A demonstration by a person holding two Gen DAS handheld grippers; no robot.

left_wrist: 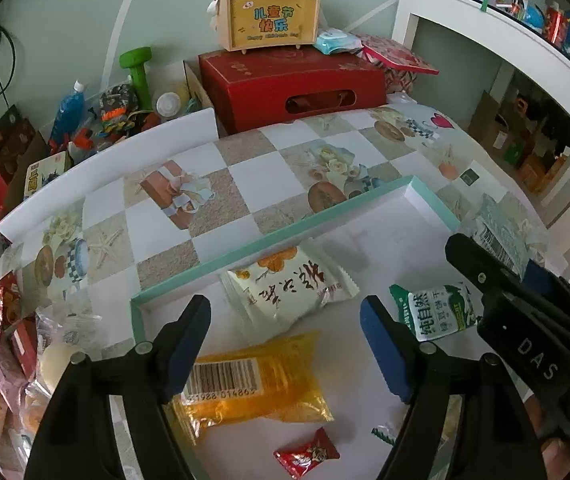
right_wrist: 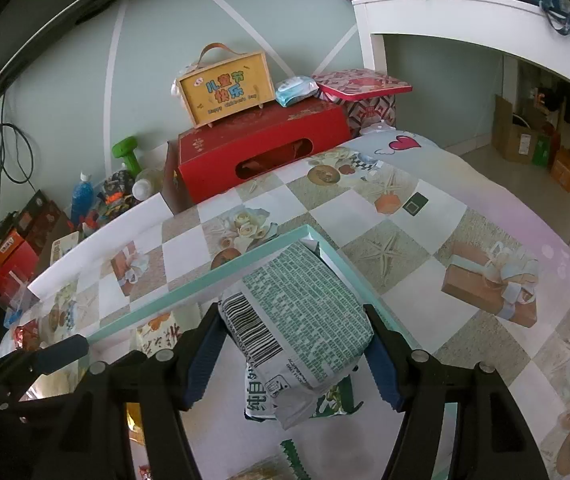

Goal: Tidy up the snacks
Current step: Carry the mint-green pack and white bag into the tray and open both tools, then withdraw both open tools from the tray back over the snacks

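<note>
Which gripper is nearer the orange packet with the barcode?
Left. The left gripper hangs open directly over the orange packet in the teal-rimmed box. The right gripper is off to its right, shut on the green-print packet.

Soft, even daylight, faint shadows, sharp focus, strong fisheye bending and dark corners.

— what sits in the teal-rimmed tray [left_wrist: 245,250]?
— a white pastry pack [left_wrist: 291,286] near its far rim, an orange bag [left_wrist: 255,384] barcode-up at the middle, a small red candy [left_wrist: 307,454] by the near edge.
— and the green-print pack [right_wrist: 305,320]?
— tilted in the tray's far right corner, over a green-white milk-snack packet [left_wrist: 435,310].
</note>
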